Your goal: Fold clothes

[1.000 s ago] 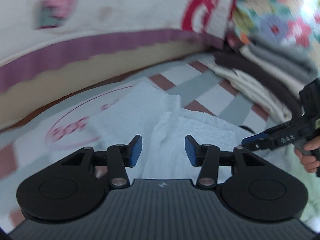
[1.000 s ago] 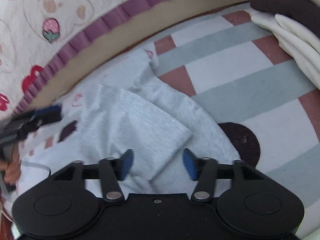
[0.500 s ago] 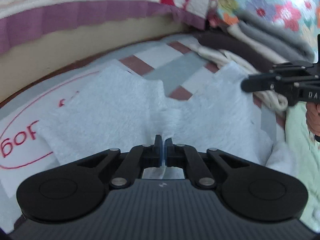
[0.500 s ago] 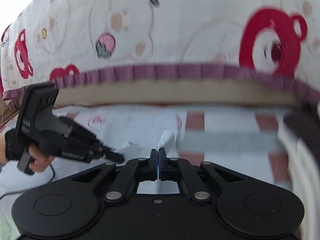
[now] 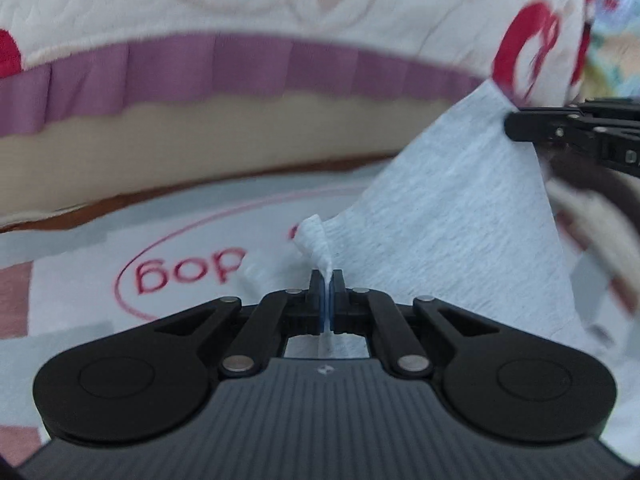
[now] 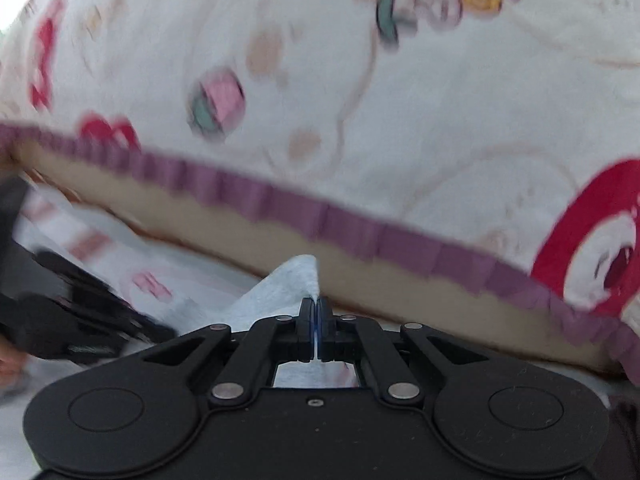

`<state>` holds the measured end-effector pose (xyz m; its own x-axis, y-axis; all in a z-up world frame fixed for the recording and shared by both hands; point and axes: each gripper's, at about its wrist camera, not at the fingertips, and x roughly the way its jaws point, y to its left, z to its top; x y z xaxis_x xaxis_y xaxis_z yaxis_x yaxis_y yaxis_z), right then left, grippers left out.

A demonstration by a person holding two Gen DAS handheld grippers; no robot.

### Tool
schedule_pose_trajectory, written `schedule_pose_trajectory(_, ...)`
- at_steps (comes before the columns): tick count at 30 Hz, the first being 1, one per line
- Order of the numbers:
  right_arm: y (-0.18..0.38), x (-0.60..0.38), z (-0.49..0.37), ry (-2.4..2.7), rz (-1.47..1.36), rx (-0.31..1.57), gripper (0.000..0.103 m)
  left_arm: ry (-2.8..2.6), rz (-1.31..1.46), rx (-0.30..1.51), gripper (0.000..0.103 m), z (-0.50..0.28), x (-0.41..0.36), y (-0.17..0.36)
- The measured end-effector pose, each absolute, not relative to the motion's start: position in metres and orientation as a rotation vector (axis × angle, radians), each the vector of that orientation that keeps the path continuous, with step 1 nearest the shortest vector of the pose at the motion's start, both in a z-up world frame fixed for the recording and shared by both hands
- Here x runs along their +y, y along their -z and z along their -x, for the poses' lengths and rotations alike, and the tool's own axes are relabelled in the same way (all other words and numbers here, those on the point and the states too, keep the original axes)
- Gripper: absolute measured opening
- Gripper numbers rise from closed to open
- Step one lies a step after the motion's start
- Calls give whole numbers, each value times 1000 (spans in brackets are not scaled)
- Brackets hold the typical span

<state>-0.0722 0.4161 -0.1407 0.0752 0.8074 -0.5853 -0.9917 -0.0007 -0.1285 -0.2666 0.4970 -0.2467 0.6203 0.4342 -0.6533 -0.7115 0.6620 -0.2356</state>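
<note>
In the left wrist view our left gripper (image 5: 328,280) has its jaws pressed together on a thin twist of the pale grey garment (image 5: 452,224), with cloth poking up between the blue pads (image 5: 322,304). From there the garment rises as a taut sheet toward the upper right of the frame, where our right gripper (image 5: 514,126) meets its top corner. In the right wrist view that gripper (image 6: 317,310) is likewise clamped on a peak of the cloth (image 6: 280,284), only a sliver of blue showing between the fingers. The left gripper (image 6: 120,328) sits blurred at the lower left, seemingly on the same fabric. Behind, we see a printed quilt (image 5: 280,0) with a purple ruffle (image 5: 200,68), and below it a mat (image 5: 80,280) bearing red lettering.
</note>
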Motion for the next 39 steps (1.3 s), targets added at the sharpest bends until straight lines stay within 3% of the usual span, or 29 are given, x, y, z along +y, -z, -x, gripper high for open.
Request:
schedule_pose_trajectory(3,153,401,55,-1448,503,506,6,-705,525,611,2,268,499,251)
schedule_pose_trajectory(5,161,384,38,-1470,431,635,15,-713,534,622,2,270,500,253)
schedule_pose_trajectory(7,168,362,24,-1498,380,754,17,-722,543,633,2,271,501,256)
schedule_pose_trajectory(16,202,318,29,-1543,494,902,45,-705,603,615,2,270,505,258)
schedule_pose_trajectory(18,211,319,35,-1514,538,896,45,-707,600,608,2,270,504,255)
schedule_pose_trajectory(19,215,320,40,-1501,579,869,18,-706,601,602,2,270,504,253)
schedule_pose_trajectory(20,215,320,46,-1497,631,819,8,-708,603,596,2,270,504,252)
schedule_pose_trajectory(23,198,310,51,-1457,604,704,6,-720,625,574,2,272,507,249)
schedule_pose_trajectory(29,212,313,47,-1373,655,738,6,-816,682,625,9,289,518,256)
schedule_pose_trajectory(33,216,312,53,-1345,678,710,7,-941,663,573,12,347,515,233)
schedule_pose_trajectory(36,216,310,57,-1330,675,692,8,-998,668,582,20,403,507,219)
schedule_pose_trajectory(37,216,310,58,-1322,673,690,10,-1028,672,596,25,423,503,216)
schedule_pose_trajectory(39,215,312,58,-1303,677,686,25,-1114,684,630,30,464,496,214)
